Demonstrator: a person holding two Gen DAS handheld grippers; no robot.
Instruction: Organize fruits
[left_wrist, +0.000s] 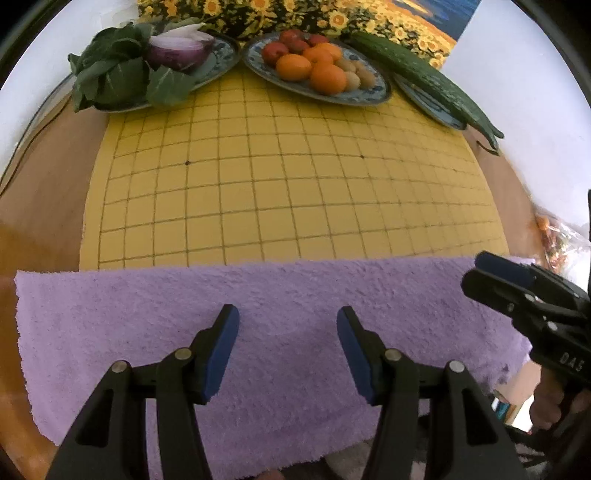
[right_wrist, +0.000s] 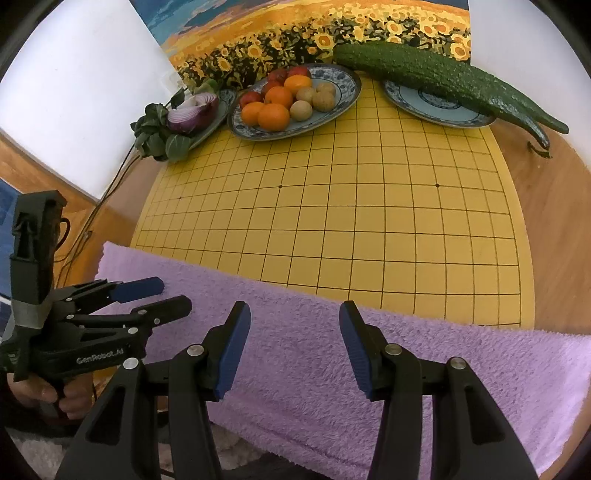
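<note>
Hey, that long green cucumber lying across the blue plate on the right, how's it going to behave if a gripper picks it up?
The cucumber looks stiff, so it should lift in one piece. It overhangs the plate on both ends, so a grip off its middle would probably let it tip. Its skin looks bumpy, which may help the pads hold. Pushed sideways, it could roll off the plate.

fruit plate (right_wrist: 347, 96): oval, blue-and-white patterned, lying flat at the far edge of the board, well ahead of my tongs. holds oranges (right_wrist: 273, 116), four, round and bright, piled at its nearer-left part; red fruits (right_wrist: 251, 99), about four, small, behind the oranges; brown-skinned fruits (right_wrist: 323, 101), four, small, dull and round, clustered at the oranges' right, touching one another.
</note>
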